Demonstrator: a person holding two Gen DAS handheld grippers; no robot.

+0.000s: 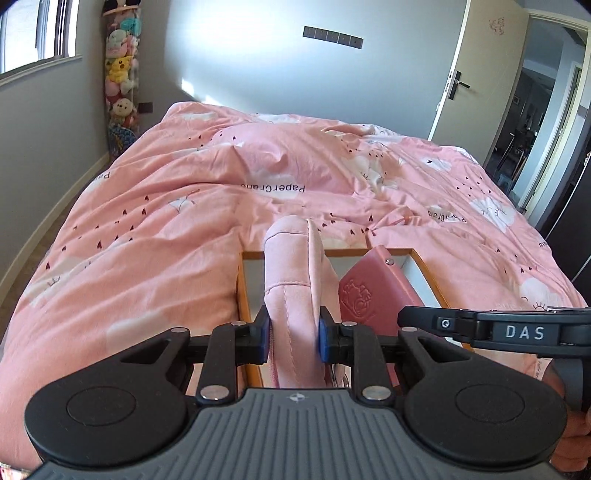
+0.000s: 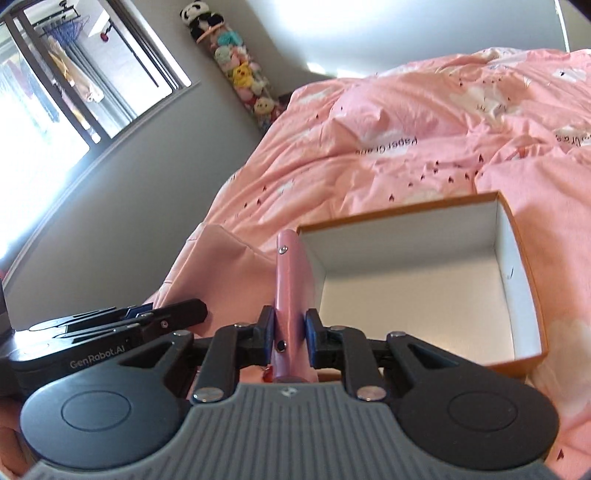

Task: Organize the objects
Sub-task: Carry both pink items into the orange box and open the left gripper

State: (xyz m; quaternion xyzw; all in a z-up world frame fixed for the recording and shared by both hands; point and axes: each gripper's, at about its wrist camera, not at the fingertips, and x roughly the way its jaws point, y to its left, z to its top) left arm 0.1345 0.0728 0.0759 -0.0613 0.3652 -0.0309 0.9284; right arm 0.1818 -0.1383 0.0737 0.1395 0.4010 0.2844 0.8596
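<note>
My left gripper (image 1: 293,334) is shut on a pink fabric pouch (image 1: 291,273), held upright over the near edge of an open box (image 1: 424,275) with orange sides and a white inside. The box sits on a pink duvet. My right gripper (image 2: 290,336) is shut on a dark pink wallet (image 2: 291,280) with a metal snap, at the box's left near corner (image 2: 417,273). The wallet (image 1: 373,295) and the right gripper (image 1: 480,328) also show in the left wrist view, just right of the pouch. The left gripper (image 2: 122,321) and the pouch (image 2: 221,266) show in the right wrist view, left of the wallet.
A bed with a rumpled pink duvet (image 1: 221,192) fills both views. A tall clear column of plush toys (image 1: 122,77) stands in the far corner by a window (image 1: 33,33). An open door (image 1: 480,70) is at the right.
</note>
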